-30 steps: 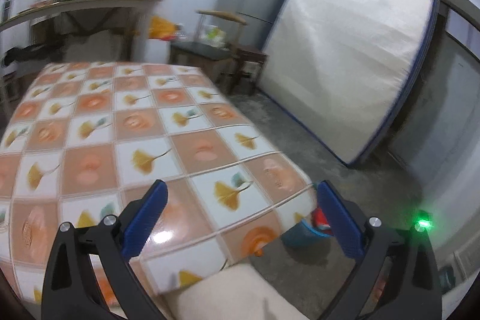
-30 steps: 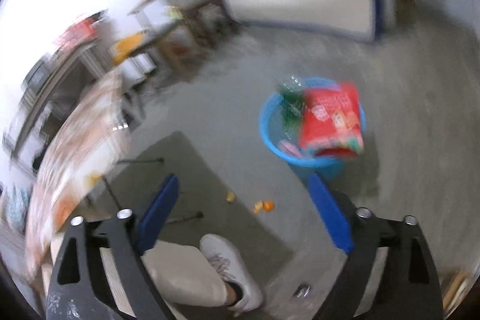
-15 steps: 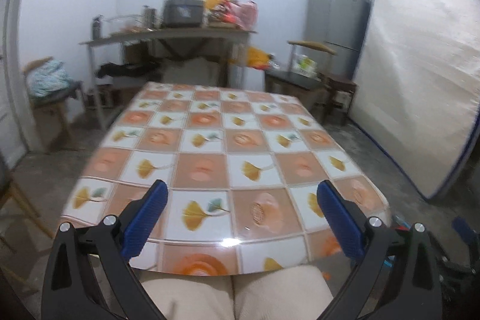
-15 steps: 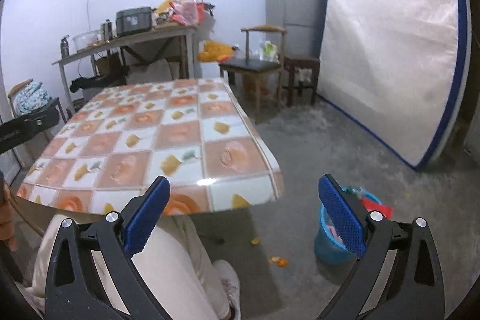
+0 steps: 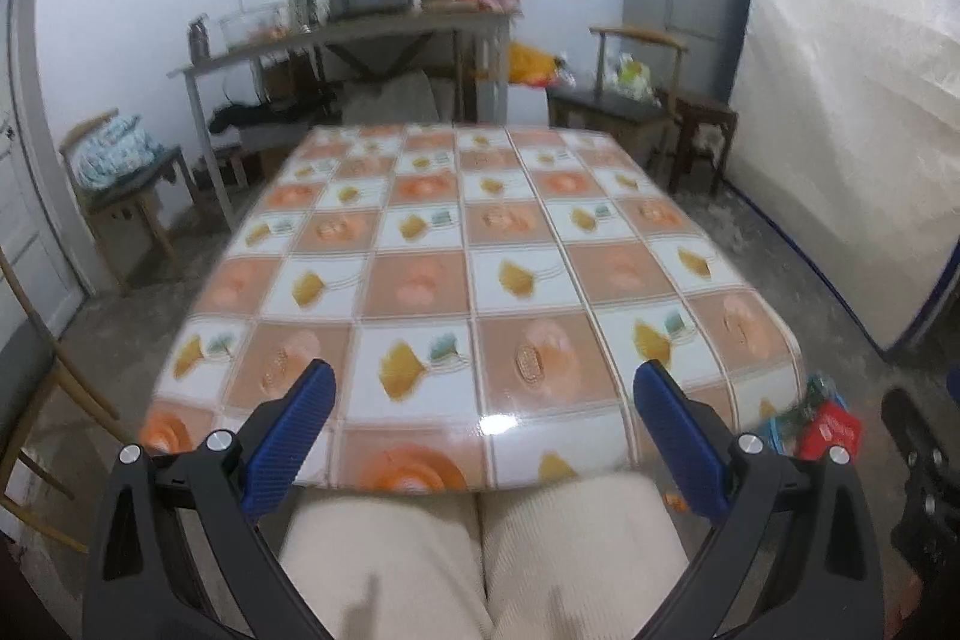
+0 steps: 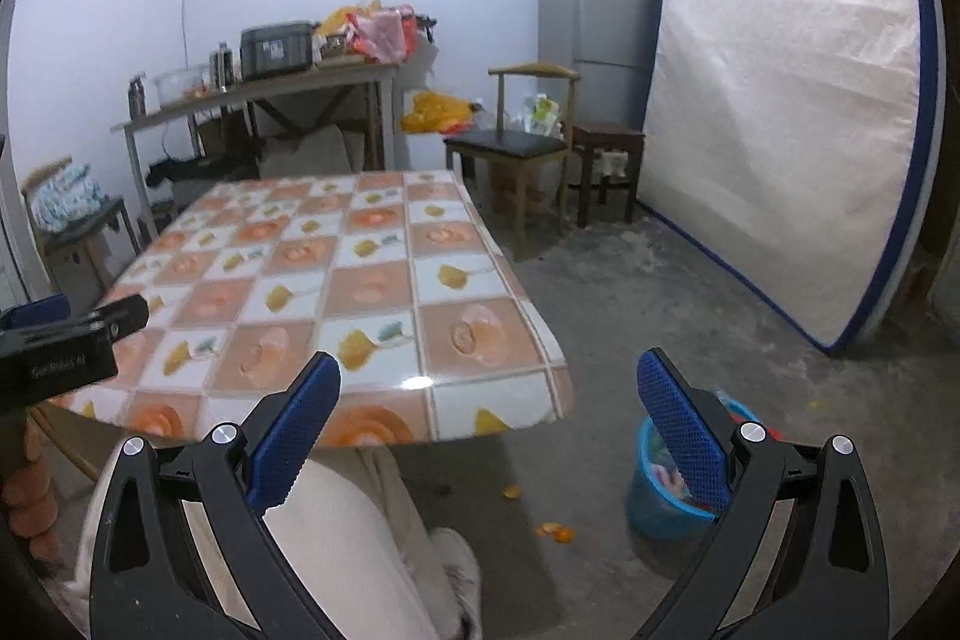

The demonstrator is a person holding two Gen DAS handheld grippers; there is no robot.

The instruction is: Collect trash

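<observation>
Ahead of our left hand-held gripper (image 5: pixel 483 403) lies the desk (image 5: pixel 480 244), covered in a checked orange-and-white cloth with nothing on it that we can make out. Its blue pads stand wide apart with nothing between them. Below that gripper we see our own pale trousers (image 5: pixel 480 562). Off to its right, past the near desk corner and low on the floor, sits the blue bin (image 5: pixel 780 427) with a red packet (image 5: pixel 831 427) on top, blurred in this view.

Our right hand-held gripper (image 6: pixel 489 388) is also spread wide and empty, aimed over the right-hand near corner of the desk. Just behind its right pad stands the same blue bin, partly hidden by that finger. Between the fingers, on the grey floor (image 6: pixel 600 316), lie small orange scraps (image 6: pixel 555 532), near the bin but not in it. Farther right, a mattress (image 6: pixel 786 94) leans on the wall.
</observation>
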